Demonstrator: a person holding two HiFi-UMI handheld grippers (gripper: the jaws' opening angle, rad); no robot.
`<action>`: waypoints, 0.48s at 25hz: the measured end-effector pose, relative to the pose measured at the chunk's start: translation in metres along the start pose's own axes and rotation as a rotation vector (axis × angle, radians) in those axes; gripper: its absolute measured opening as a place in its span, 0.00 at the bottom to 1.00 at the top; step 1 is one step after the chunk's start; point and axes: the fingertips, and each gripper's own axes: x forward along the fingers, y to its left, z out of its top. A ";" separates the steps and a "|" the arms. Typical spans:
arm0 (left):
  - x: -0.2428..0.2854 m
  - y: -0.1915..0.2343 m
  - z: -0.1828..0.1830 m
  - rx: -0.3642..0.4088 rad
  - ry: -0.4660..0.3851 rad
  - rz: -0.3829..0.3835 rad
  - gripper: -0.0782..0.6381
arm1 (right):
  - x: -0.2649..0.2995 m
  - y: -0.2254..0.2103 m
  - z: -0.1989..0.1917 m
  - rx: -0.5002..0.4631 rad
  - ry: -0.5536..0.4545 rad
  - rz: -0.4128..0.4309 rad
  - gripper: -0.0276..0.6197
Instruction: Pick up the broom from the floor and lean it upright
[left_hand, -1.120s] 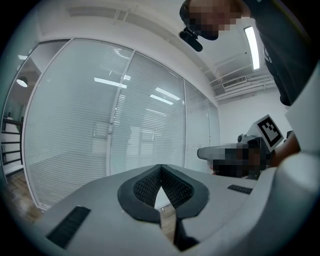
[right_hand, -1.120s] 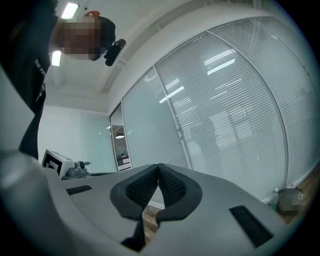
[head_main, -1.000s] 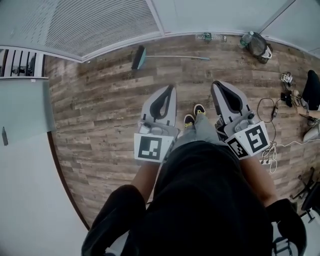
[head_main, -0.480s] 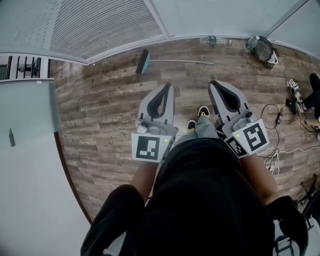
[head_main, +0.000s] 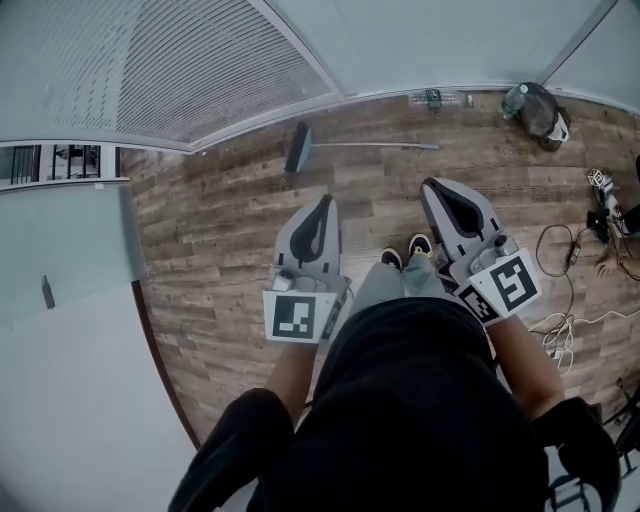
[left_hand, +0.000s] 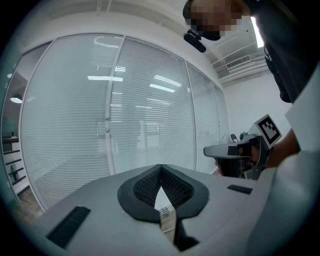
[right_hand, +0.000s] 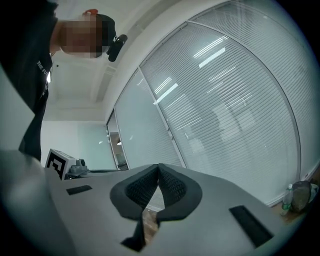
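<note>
The teal-headed, thin-handled broom lies along the wood-plank floor's far edge, with open planks before it. The grey left gripper and grey right gripper are pressed together, empty. The person's black torso hides the nearer floor.

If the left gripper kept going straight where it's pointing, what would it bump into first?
Probably the glass wall with white blinds: the shut left gripper aims at it, likely passing above the teal broom on the wooden floor.
</note>
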 end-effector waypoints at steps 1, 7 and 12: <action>0.002 0.001 -0.001 -0.002 -0.001 0.000 0.14 | 0.002 -0.001 0.001 0.003 -0.002 0.003 0.07; 0.016 0.003 -0.003 -0.020 0.008 -0.008 0.14 | 0.014 -0.012 -0.002 0.037 0.002 0.005 0.07; 0.033 0.017 -0.005 -0.018 0.030 -0.013 0.14 | 0.033 -0.026 -0.004 0.040 0.009 -0.022 0.07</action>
